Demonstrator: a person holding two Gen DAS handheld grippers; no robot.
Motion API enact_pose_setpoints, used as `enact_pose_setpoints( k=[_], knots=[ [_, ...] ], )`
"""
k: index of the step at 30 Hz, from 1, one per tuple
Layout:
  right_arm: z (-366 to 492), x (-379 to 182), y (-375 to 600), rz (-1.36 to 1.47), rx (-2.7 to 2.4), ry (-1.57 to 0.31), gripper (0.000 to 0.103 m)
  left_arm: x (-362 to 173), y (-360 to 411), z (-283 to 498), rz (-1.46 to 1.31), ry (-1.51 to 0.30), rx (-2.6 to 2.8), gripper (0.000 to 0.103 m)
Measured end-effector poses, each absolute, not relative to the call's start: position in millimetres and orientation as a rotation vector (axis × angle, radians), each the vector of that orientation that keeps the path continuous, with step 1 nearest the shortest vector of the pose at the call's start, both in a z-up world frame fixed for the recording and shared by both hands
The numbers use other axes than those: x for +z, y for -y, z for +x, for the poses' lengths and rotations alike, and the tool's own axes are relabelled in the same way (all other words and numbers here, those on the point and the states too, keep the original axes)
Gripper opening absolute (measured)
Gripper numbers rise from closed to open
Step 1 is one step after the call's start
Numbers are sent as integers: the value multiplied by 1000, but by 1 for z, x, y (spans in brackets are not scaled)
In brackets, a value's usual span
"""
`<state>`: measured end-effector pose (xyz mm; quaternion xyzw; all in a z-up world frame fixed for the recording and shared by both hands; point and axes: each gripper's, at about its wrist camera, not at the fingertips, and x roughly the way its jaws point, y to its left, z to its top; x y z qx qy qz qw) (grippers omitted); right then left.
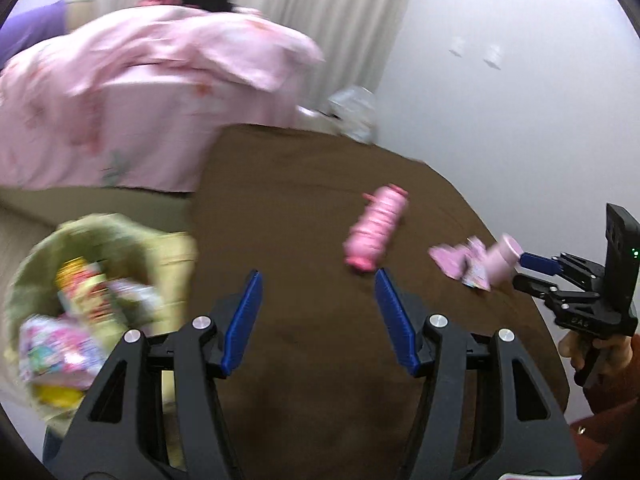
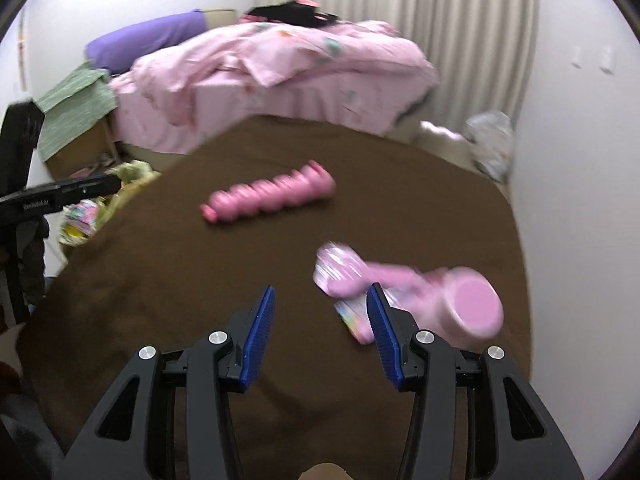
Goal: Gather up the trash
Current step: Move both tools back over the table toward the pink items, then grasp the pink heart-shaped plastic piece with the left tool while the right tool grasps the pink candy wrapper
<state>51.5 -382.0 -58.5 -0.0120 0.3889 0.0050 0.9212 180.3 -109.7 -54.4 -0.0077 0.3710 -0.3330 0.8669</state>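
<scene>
Pale green trash bag (image 1: 100, 240) already holds wrappers; ribbed pink plastic bottle (image 2: 268, 196), pink cup (image 2: 468, 304) & crumpled pink wrappers (image 2: 340, 268) still on brown blanket (image 2: 240, 280), w/ left gripper (image 1: 318, 312) & right gripper (image 2: 320, 328) both apart, empty.

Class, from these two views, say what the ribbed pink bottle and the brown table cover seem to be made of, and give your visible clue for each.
Pink bottle: probably plastic, smooth and slightly glossy; soft highlights run along its moulded ribs, though blur leaves this open.
Brown cover: looks like fabric, matte and perhaps fleecy; no shine, and it drapes softly over the rounded edge.
</scene>
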Motion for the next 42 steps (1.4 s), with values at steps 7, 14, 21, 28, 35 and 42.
enact_pose_setpoints(
  k=[7, 14, 21, 28, 35, 42],
  knots=[
    [28, -92, 428, 101, -59, -825, 45, -61, 210, 176, 115, -766, -902, 55],
    [8, -103, 453, 184, -101, -832, 45, -86, 310, 178, 379, -785, -1078, 55],
    [9, -105, 456, 220, -95, -814, 45, -108, 341, 200, 348, -920, -1000, 48],
    [38, -113, 448, 341, -44, -804, 45, -103, 299, 188, 301, -949, -878, 38],
    [70, -126, 444, 375, -48, -830, 44, -92, 222, 172, 161, -957, -658, 39],
    [79, -123, 435, 336, -15, -811, 16, -96, 210, 171, 128, -979, -660, 39]
  ],
)
